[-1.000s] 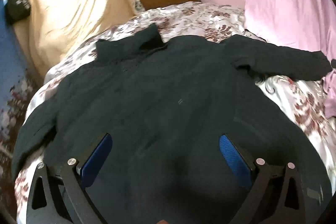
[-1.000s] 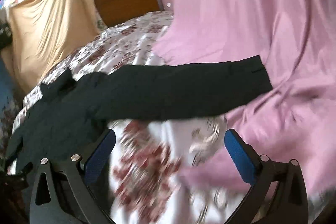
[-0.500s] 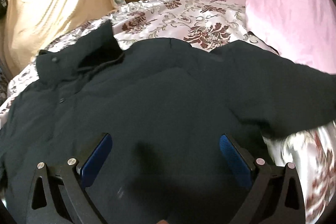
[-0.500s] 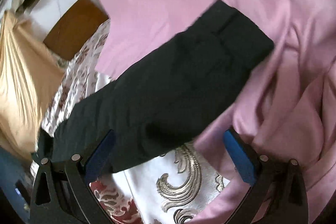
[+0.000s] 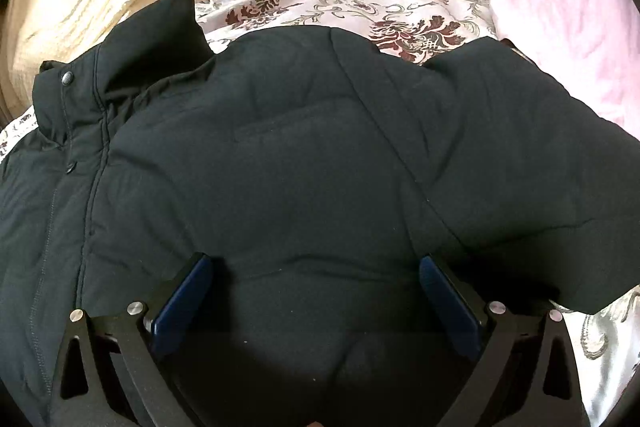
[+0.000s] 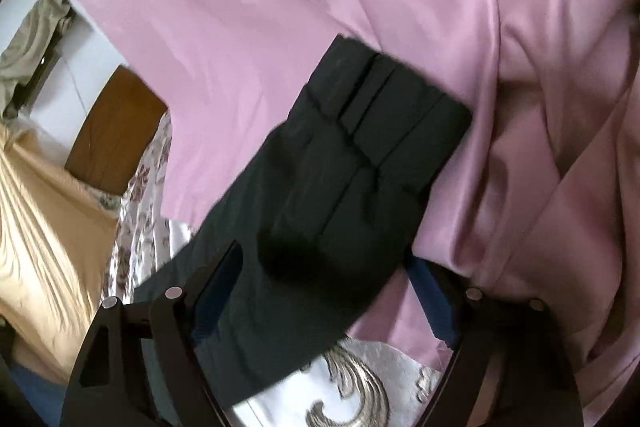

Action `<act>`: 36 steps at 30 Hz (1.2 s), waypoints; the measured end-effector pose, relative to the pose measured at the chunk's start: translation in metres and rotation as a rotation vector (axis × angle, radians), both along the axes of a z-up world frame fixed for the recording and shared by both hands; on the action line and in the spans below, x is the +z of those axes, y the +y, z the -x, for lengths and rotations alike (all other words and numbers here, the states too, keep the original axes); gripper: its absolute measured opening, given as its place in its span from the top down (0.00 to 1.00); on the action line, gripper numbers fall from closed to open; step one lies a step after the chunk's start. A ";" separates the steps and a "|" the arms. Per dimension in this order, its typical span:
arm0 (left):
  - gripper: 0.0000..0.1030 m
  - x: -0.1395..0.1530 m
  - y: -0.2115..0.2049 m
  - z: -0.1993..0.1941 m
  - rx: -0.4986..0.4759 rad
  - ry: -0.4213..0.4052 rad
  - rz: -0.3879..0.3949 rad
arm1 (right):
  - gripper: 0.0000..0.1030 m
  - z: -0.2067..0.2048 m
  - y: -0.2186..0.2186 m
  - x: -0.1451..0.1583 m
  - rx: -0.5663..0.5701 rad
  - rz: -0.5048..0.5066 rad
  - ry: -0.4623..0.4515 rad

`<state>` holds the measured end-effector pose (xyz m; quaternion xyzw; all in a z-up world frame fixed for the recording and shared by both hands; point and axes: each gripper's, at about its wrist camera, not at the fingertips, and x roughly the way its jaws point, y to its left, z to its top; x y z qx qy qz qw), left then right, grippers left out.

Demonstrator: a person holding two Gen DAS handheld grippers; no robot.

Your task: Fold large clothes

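Both grippers have dropped closer to the black coat [image 5: 280, 155] spread on the flowery bed [image 5: 360, 3]. Left gripper [image 5: 316, 291] hangs wide open over its chest. Right gripper [image 6: 326, 291] is closing around the sleeve [image 6: 352, 195], likely to fold it inward.

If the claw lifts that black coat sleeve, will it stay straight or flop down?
Probably flop: the sleeve already sags and creases over the pink sheet. It looks puffy, so likely light but bulky. The right gripper is closing around it, pads not yet pressing, and the thick padding should squash.
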<state>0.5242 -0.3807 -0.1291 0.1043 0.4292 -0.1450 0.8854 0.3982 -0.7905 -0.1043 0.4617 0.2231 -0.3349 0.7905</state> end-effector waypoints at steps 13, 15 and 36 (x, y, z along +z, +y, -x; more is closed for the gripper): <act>0.00 0.010 0.012 0.001 -0.011 0.036 0.070 | 0.88 0.016 0.030 0.059 0.070 0.205 0.049; 0.00 0.013 0.014 0.006 -0.017 0.051 0.048 | 0.88 0.015 0.033 0.072 0.100 0.222 0.073; 0.00 0.003 0.018 0.011 -0.017 0.027 0.047 | 0.58 0.037 -0.027 0.043 0.199 -0.046 0.082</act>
